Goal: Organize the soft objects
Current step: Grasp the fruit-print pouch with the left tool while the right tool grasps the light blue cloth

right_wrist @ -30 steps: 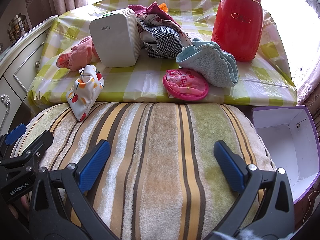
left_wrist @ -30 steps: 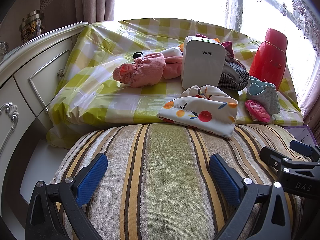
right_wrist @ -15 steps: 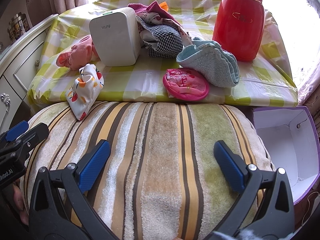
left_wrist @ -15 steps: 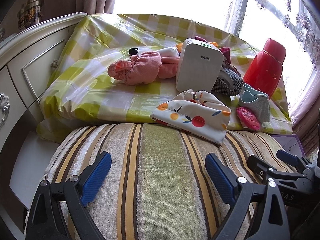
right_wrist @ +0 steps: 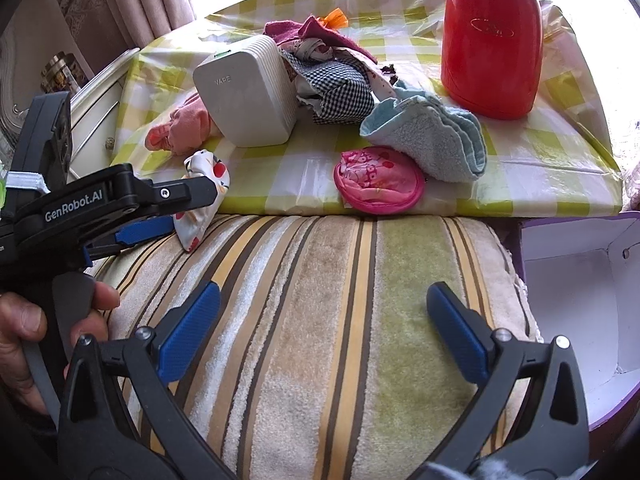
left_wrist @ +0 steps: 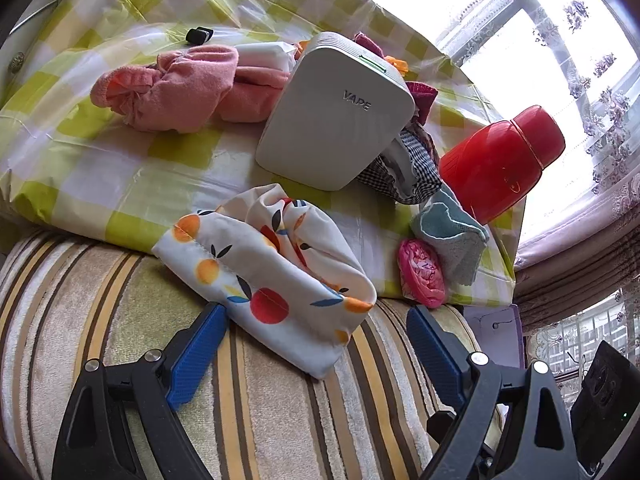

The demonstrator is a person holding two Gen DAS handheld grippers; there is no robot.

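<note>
A white fruit-print cloth (left_wrist: 276,272) lies half on the striped cushion (left_wrist: 280,412), half on the checked table edge. My left gripper (left_wrist: 320,352) is open, its fingers on either side of the cloth's near end; it also shows in the right wrist view (right_wrist: 160,216) beside the cloth (right_wrist: 204,200). My right gripper (right_wrist: 324,344) is open and empty above the cushion (right_wrist: 332,320). On the table lie a pink towel (left_wrist: 172,88), a light blue towel (right_wrist: 432,140), a pink pouch (right_wrist: 380,180) and a checked cloth pile (right_wrist: 336,88).
A white VAPE box (right_wrist: 244,96) and a red flask (right_wrist: 492,36) stand on the green checked table (right_wrist: 540,176). An open purple box with white inside (right_wrist: 580,300) sits right of the cushion. A white drawer unit (right_wrist: 96,112) stands at left.
My left gripper has moved forward and right to the fruit-print cloth and now straddles its near end. My right gripper has moved slightly closer to the table.
</note>
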